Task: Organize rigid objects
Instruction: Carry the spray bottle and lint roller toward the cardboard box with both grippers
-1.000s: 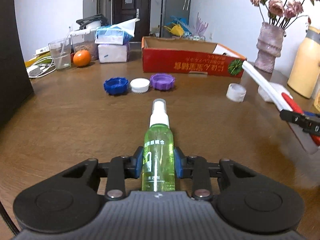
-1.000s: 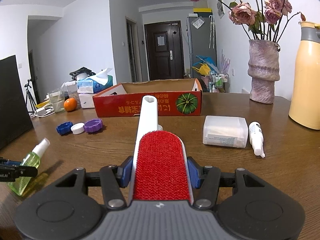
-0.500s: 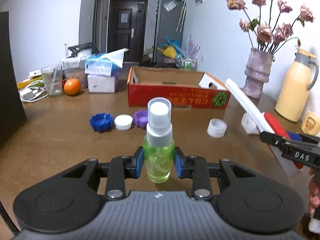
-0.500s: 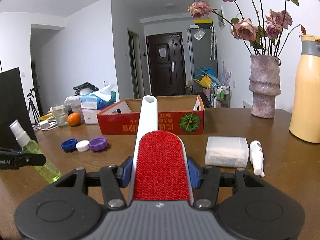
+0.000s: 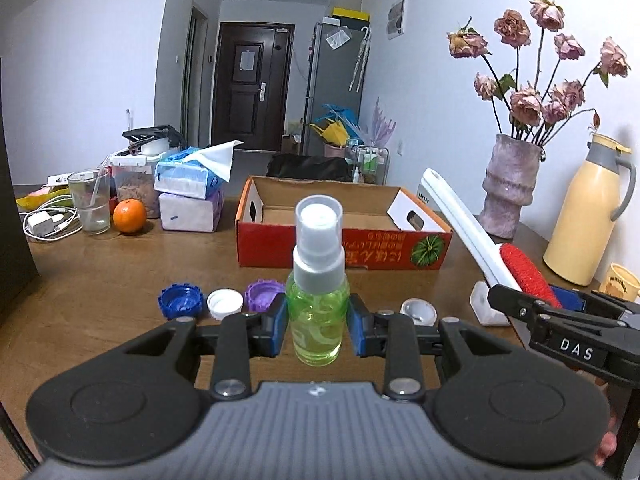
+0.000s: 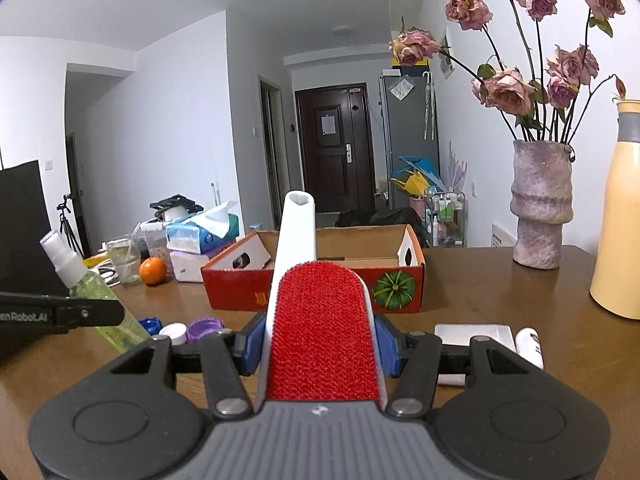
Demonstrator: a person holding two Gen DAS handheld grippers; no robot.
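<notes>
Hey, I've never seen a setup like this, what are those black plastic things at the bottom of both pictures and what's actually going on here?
There is no robot here. A person holds a two-finger gripper in each hand, and a fisheye camera on each looks forward along its fingers, so each picture shows its own gripper at the bottom.

In the left-hand view, the left gripper is shut on a green spray bottle. In the right-hand view, the right gripper is shut on a red and white lint brush.

On the wooden table lie three bottle caps, a red cardboard box that looks empty, an orange, tissue packs, a vase of flowers and a yellow flask. Both items are lifted off the table, probably headed for the box.
</notes>
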